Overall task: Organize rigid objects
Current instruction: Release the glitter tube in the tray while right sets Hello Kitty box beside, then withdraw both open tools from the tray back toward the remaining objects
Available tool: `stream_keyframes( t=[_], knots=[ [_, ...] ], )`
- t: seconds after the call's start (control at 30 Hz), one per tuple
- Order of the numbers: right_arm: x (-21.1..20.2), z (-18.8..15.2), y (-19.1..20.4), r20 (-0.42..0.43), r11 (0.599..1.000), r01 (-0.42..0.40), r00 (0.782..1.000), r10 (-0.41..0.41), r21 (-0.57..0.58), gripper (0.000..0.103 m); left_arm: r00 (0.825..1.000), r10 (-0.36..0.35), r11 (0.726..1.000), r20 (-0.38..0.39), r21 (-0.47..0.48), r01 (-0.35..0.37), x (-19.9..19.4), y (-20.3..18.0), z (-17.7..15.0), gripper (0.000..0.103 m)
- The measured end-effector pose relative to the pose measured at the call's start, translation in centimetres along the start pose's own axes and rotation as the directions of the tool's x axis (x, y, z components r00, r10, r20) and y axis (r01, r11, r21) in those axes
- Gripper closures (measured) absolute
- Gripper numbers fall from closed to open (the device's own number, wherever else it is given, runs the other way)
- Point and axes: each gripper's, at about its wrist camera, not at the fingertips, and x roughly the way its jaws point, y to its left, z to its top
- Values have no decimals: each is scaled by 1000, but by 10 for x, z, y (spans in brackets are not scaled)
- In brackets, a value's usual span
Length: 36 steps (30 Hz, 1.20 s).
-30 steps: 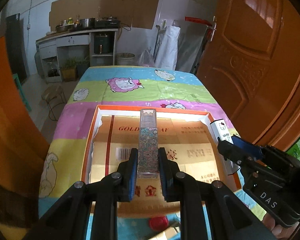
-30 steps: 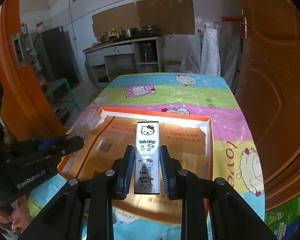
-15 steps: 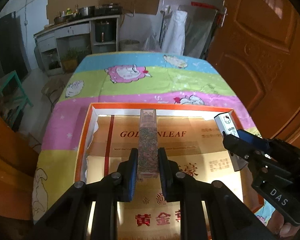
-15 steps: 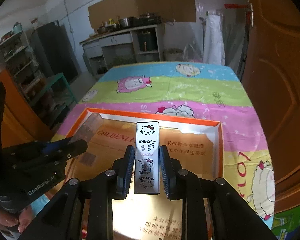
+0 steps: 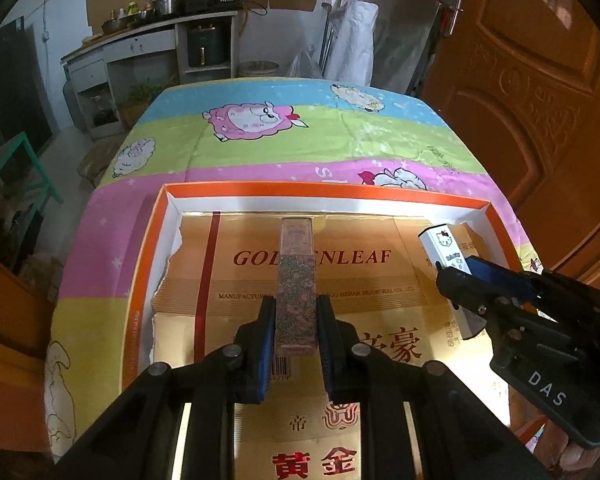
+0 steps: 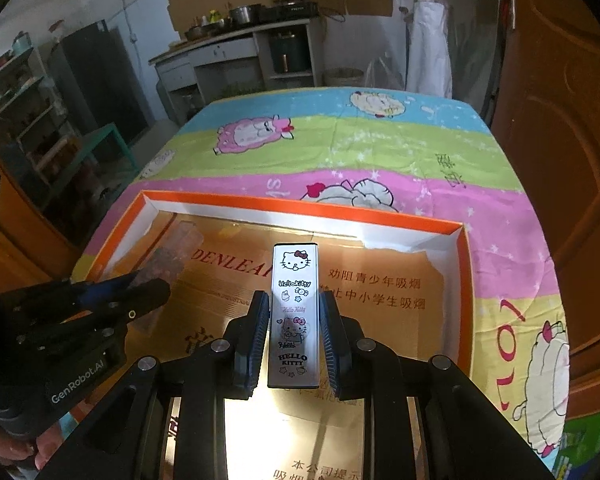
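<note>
My left gripper [image 5: 296, 332] is shut on a tall patterned clear box [image 5: 295, 280], held over the gold floor of an orange-rimmed cardboard tray [image 5: 324, 191]. My right gripper [image 6: 294, 332] is shut on a white Hello Kitty box [image 6: 294, 312], held over the same tray [image 6: 300, 206]. In the left wrist view the right gripper [image 5: 456, 280] with the Hello Kitty box [image 5: 446, 246] is at the tray's right side. In the right wrist view the left gripper [image 6: 148, 286] with the patterned box [image 6: 172, 256] is at the tray's left side.
The tray lies on a table covered by a striped cartoon-sheep cloth [image 5: 300, 136]. A brown wooden door [image 5: 532, 80] stands close on the right. A kitchen counter [image 5: 152, 48] with pots is far behind. A green stool [image 5: 16, 168] stands at left.
Both grippers have moved forward and down over the tray, still holding their boxes. The tray now fills more of each view.
</note>
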Motion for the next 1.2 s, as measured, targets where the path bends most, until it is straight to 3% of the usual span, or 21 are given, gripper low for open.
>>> stream_keyframes(
  t=[0.6,0.67,0.73,0.8,1.1,1.2],
  knots=[
    [20,-3,-4,-67,1000,25,997,-24,17,75,1000,-8,1000,-24,23,8,14,4,-8,82],
    [21,-4,-4,-75,999,35,997,-34,15,72,1000,-14,1000,-24,10,14,13,6,-8,77],
    [19,-5,-4,-73,999,38,997,-37,19,62,1000,-14,1000,-20,3,14,10,7,-8,61],
    [16,-5,-4,-67,999,42,997,-40,23,57,1000,-15,1000,-7,-6,15,5,8,-9,52],
    [-9,-17,1,-30,998,56,998,-56,21,56,997,-12,1000,70,-9,12,-29,11,-16,47],
    [-21,-24,4,-11,998,64,998,-64,19,56,995,-53,998,85,-13,54,-41,10,-23,46]
  ],
)
